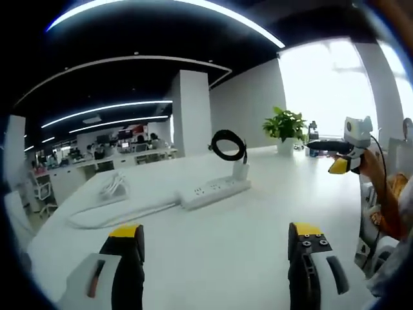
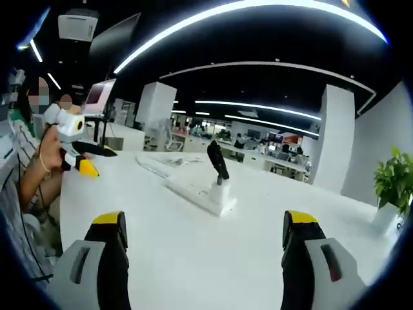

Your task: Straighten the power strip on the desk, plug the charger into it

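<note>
distant office desks (image 1: 97,152) blurred — plant (image 2: 393,184) cut off

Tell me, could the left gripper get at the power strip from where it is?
Probably yes: the left gripper is open, and bare desk lies between it and the power strip.

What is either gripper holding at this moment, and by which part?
Nothing is held. The left gripper and right gripper are both open above the desk, short of the power strip and charger.

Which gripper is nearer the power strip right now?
Hard to call: both grippers, left and right, hang open and well back from the power strip, on opposite sides of it.
</note>
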Tool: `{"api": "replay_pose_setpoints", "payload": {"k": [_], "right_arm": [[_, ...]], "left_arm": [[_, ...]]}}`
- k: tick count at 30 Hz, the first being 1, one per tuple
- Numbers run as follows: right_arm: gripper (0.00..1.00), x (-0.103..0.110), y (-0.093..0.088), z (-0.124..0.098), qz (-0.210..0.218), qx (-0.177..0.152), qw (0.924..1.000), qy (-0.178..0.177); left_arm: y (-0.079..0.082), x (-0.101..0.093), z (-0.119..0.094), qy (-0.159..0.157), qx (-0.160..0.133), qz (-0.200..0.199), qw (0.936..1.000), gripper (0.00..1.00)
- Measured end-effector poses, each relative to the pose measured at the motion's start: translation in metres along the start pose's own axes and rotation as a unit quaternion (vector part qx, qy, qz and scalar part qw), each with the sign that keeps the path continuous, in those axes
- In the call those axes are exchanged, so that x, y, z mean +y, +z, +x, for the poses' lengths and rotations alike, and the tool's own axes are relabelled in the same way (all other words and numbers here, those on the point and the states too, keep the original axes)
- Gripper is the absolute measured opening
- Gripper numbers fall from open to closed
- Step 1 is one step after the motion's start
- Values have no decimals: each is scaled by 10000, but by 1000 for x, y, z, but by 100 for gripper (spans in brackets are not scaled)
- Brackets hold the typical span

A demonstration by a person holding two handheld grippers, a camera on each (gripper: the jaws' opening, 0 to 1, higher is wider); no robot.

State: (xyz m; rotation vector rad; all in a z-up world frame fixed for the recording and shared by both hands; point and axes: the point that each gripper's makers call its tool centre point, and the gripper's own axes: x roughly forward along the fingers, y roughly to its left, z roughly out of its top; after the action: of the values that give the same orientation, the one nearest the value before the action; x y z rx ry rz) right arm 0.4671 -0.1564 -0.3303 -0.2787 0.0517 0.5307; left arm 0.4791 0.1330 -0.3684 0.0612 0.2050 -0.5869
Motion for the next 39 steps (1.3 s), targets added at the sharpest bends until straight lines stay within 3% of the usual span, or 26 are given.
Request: {"api": "replay_pose_setpoints", "payload": {"k": [13,23,31,39], "right_arm": [[100,9,-36,-31,509,194,9975,-440],[100,8,-48,-53,752,172,9943,-739],[100,9,-66,-74,911,343,9904,-979],[100,4,-70,-81,967,366,9878,-1165]], "left_arm": [[-14,3,-20,294,-142,-306,9990,94],[-19,7,-34,500,-287,-479,9972,93],[-27,13,-44,632,-246,-451,9967,94],[-30,19,-51,740,-221,-488,9958,93]]}}
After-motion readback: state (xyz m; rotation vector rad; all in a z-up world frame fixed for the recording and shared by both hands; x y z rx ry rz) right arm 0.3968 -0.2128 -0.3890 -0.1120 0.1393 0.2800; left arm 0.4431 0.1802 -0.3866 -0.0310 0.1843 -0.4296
